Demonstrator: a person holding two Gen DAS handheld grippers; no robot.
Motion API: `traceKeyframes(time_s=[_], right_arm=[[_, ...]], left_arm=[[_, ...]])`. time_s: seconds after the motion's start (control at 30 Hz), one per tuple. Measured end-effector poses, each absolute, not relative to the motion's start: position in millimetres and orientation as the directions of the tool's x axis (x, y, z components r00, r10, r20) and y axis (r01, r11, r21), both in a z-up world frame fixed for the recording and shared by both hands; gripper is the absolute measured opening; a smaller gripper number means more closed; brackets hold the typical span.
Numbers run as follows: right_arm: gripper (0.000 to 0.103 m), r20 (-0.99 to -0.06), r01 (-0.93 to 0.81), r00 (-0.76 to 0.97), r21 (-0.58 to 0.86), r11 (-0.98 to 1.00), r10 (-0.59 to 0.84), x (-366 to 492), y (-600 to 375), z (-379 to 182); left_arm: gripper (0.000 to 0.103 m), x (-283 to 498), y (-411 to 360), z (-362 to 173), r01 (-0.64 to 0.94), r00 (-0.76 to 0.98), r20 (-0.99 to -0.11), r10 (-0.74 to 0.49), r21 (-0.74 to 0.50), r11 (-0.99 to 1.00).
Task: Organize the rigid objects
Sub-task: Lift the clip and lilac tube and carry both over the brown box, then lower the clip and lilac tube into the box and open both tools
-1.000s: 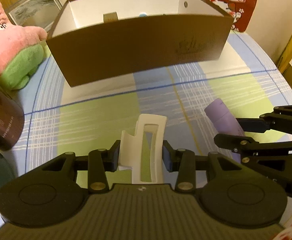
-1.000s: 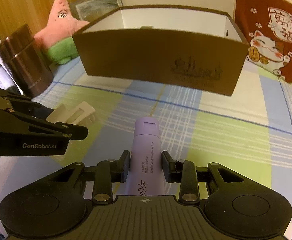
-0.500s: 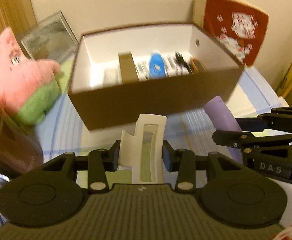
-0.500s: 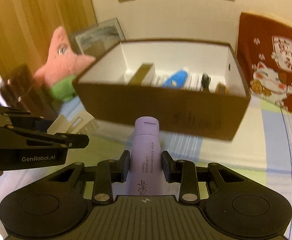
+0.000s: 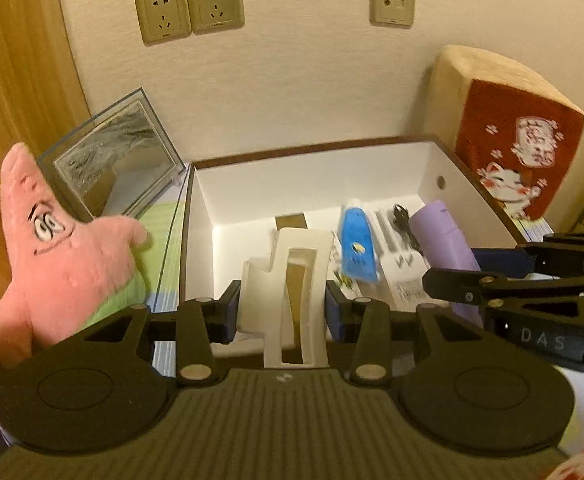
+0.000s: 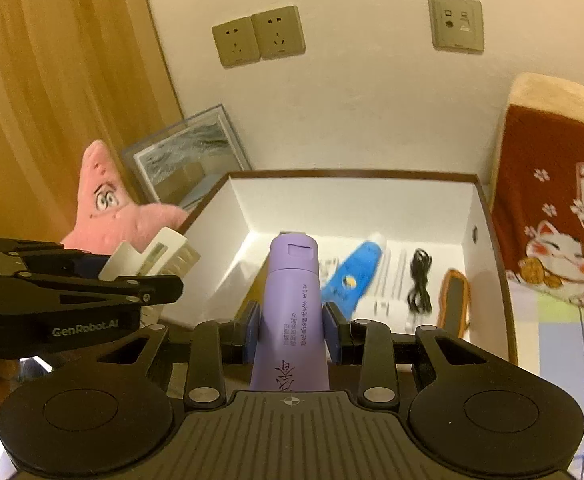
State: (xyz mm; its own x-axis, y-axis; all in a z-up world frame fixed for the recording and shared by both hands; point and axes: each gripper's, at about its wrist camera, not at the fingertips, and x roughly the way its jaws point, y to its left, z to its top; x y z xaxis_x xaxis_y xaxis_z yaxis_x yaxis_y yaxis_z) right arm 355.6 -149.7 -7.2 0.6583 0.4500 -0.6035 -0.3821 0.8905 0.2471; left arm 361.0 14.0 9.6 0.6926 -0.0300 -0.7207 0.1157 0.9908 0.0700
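So the white plastic holder (image 5: pixel 288 284) is pinched at its sides by the left claw (image 5: pixel 282 308), and the purple bottle (image 6: pixel 290 312) is clamped the same way, around its body, by the right claw (image 6: pixel 290 334). Both are held over the open brown box (image 6: pixel 488 216), likely so they can be dropped in with the rest. A blue tube (image 6: pixel 352 276) is seen lying at about 1 o'clock from the bottle, a black cable (image 6: pixel 420 284) further out at 2 o'clock. Free floor is left at 11 o'clock, probably where the holder gets set. A pink plush star (image 5: pixel 56 248) is parked outside, at 9 o'clock.
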Motion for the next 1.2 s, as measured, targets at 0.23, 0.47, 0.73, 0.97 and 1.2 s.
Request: traceKeyframes(time_s=[0.23, 0.47, 0.73, 0.97, 1.2], right_arm=[[0.031, -0.611, -0.382, 0.654, 0.242, 0.892, 0.446, 391, -138, -11], [0.031, -0.628, -0.370, 0.645, 0.243, 0.897, 0.436, 419, -129, -20], [0.030, -0.661, -0.347, 0.626, 0.240, 0.907, 0.415, 451, -116, -36], [0.030, -0.691, -0.319, 0.608, 0.240, 0.917, 0.392, 480, -105, -49], [0.030, -0.707, -0.281, 0.593, 0.266, 0.922, 0.385, 500, -107, -62]], left_arm=[[0.037, 398, 18, 6, 0.102, 0.686, -0.727, -0.022, 0.066, 0.993], [0.037, 426, 24, -2, 0.092, 0.678, -0.735, -0.016, 0.062, 0.994], [0.037, 460, 31, -22, 0.084, 0.649, -0.761, -0.004, 0.066, 0.994], [0.037, 489, 37, -40, 0.071, 0.624, -0.782, 0.018, 0.079, 0.994], [0.038, 514, 45, -57, 0.069, 0.599, -0.801, 0.017, 0.072, 0.995]])
